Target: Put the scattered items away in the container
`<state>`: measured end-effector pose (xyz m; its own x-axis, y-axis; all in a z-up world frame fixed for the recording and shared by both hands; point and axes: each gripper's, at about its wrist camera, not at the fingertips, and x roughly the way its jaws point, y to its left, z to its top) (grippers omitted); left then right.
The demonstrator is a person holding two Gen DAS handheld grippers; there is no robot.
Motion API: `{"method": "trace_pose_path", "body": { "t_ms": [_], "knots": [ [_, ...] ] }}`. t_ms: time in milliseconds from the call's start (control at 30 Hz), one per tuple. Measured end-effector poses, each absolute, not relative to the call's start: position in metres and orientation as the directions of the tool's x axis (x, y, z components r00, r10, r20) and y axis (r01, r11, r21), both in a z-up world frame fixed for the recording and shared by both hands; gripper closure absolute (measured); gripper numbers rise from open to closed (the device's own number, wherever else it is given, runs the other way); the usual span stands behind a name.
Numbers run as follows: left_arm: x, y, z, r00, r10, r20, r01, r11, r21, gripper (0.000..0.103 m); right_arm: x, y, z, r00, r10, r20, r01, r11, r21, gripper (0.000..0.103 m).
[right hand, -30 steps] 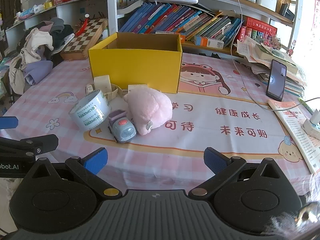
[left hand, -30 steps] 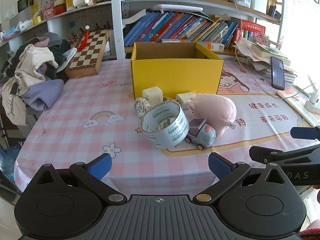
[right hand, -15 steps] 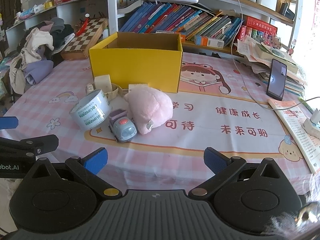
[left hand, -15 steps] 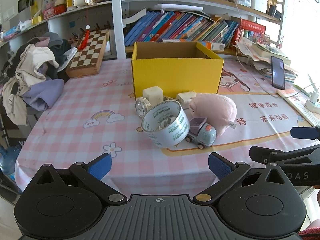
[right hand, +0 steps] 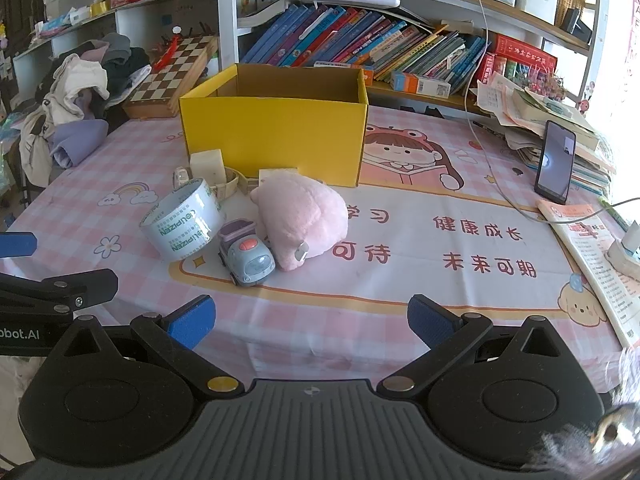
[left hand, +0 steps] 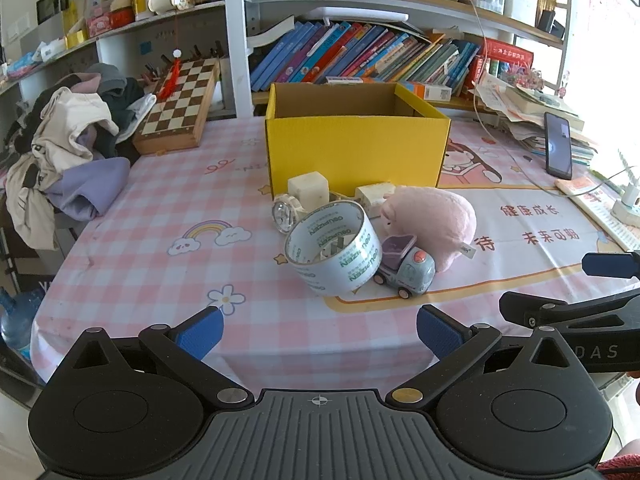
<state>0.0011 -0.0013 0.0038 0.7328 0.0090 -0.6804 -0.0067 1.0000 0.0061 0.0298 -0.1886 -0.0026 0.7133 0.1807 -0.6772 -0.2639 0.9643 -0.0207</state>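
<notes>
An open yellow cardboard box (left hand: 356, 148) (right hand: 276, 136) stands at the table's middle. In front of it lie a tape roll (left hand: 334, 250) (right hand: 182, 224), a small blue-grey toy truck (left hand: 406, 268) (right hand: 246, 254), a pink plush pig (left hand: 430, 220) (right hand: 304, 218), a white wristwatch (left hand: 286, 210), and two cream blocks (left hand: 308, 188) (left hand: 374, 196). My left gripper (left hand: 318, 330) is open and empty, near the table's front edge, short of the tape. My right gripper (right hand: 312, 320) is open and empty, short of the truck and pig.
A chessboard (left hand: 180, 104) and a heap of clothes (left hand: 68, 152) sit at the back left. A phone (right hand: 554, 162), a cable, papers and a booklet (right hand: 592, 256) lie at the right. Bookshelves (left hand: 360, 56) rise behind the box.
Both grippers have crept slightly toward the items; the jaws stay open and no item has moved.
</notes>
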Motion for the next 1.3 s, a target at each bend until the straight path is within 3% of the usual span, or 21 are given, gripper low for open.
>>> {"method": "trace_pose_path", "body": {
  "t_ms": [1300],
  "knots": [
    [0.0075, 0.0082, -0.0002, 0.733, -0.005, -0.68, 0.005, 1.0, -0.002, 0.0, 0.0315, -0.1796, -0.0018, 0.724, 0.161, -0.67, -0.25, 0.968, -0.037, 0.0]
  ]
}}
